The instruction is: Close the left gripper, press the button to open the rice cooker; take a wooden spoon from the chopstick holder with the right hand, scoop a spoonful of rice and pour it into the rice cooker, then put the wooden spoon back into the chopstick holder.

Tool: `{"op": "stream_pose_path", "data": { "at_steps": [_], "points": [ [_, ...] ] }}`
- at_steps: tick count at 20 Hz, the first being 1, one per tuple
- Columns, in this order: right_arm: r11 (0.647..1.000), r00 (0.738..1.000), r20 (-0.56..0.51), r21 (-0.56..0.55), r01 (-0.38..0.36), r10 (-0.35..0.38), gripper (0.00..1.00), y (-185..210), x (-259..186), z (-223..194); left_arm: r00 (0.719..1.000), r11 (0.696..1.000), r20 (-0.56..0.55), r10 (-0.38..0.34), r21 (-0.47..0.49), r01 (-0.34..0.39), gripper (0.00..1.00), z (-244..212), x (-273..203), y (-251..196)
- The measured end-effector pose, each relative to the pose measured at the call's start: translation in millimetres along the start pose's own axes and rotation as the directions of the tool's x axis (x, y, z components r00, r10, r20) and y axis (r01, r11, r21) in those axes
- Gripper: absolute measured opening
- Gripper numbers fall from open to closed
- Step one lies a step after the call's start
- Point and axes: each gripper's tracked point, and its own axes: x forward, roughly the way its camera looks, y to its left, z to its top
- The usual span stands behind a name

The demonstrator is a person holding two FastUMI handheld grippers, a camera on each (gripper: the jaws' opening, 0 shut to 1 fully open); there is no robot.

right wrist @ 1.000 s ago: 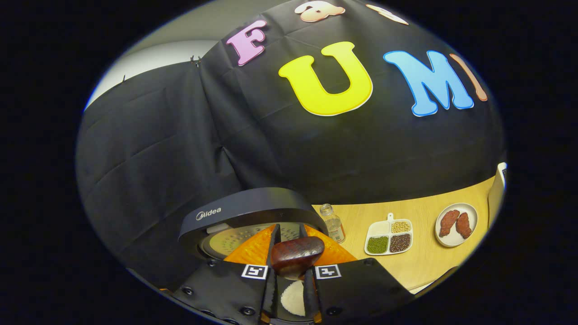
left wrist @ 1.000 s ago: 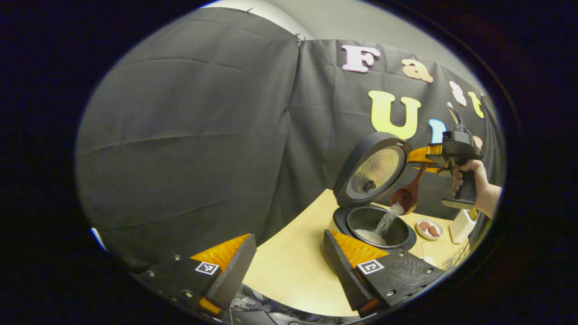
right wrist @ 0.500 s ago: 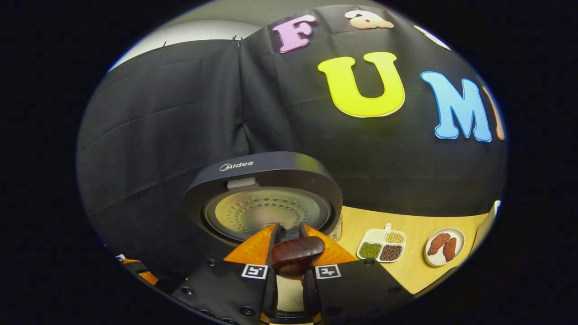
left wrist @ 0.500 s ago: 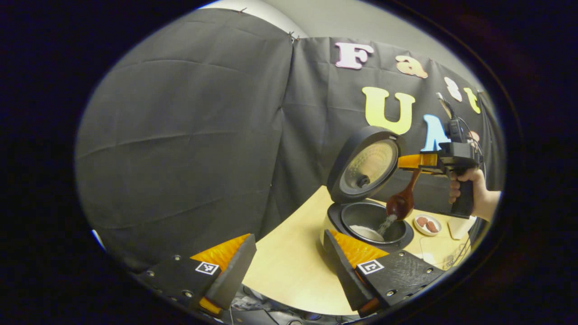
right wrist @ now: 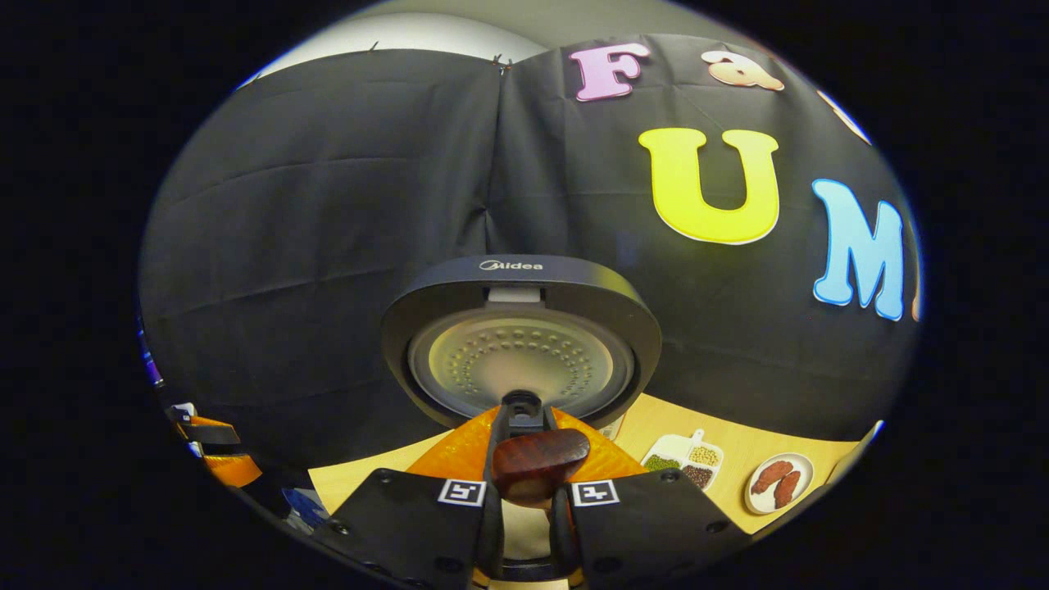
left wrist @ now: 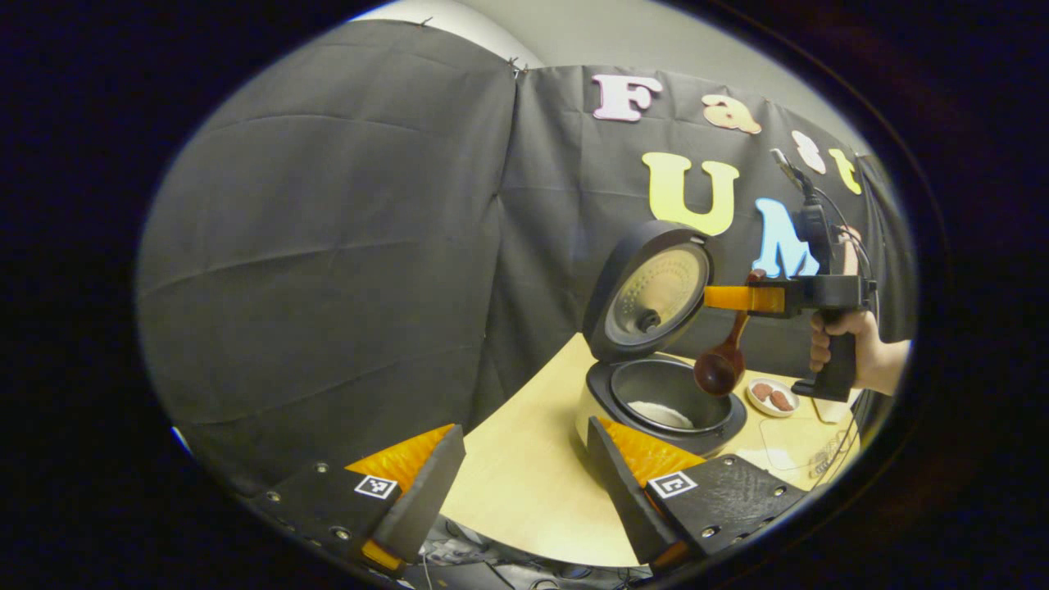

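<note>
Holding the wooden spoon point(left wrist: 724, 352) by its handle, the right gripper point(left wrist: 715, 297) sits above the open rice cooker point(left wrist: 660, 401), both fingers clamped on the handle; spoon hangs down from the fingers, bowl just over the pot's right rim. In the right gripper view the handle end point(right wrist: 539, 460) pokes up between that gripper's point(right wrist: 524, 492) fingers, lid point(right wrist: 521, 348) standing upright right ahead. White rice point(left wrist: 660, 415) lies in the pot bottom. Left gripper point(left wrist: 524, 483) is low over the table point(left wrist: 524, 483), near side of the cooker, jaws spread wide with nothing between them. Small plate point(left wrist: 769, 397) sits on the table beyond the cooker; divided dish point(right wrist: 683, 459) beside it.
</note>
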Motion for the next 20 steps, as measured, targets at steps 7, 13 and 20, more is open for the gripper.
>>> {"op": "stream_pose_path", "data": {
  "at_steps": [7, 13, 20],
  "points": [
    [0.995, 0.992, 0.087, -0.025, 0.094, -0.091, 0.24, -30, -59, 33, 0.994, 0.994, 0.004, -0.109, 0.029, 0.109, 0.94, 5, 10, -41],
    [0.961, 0.956, 0.115, 0.096, 0.258, -0.268, 0.24, -110, -138, 39, 0.977, 0.973, -0.008, -0.213, 0.086, 0.213, 0.95, 9, 28, -91],
    [0.840, 0.881, 0.021, 0.311, 0.443, -0.473, 0.24, -238, -249, -20, 0.972, 0.966, -0.010, -0.236, 0.102, 0.236, 0.94, 17, 20, -166]
  ]
}}
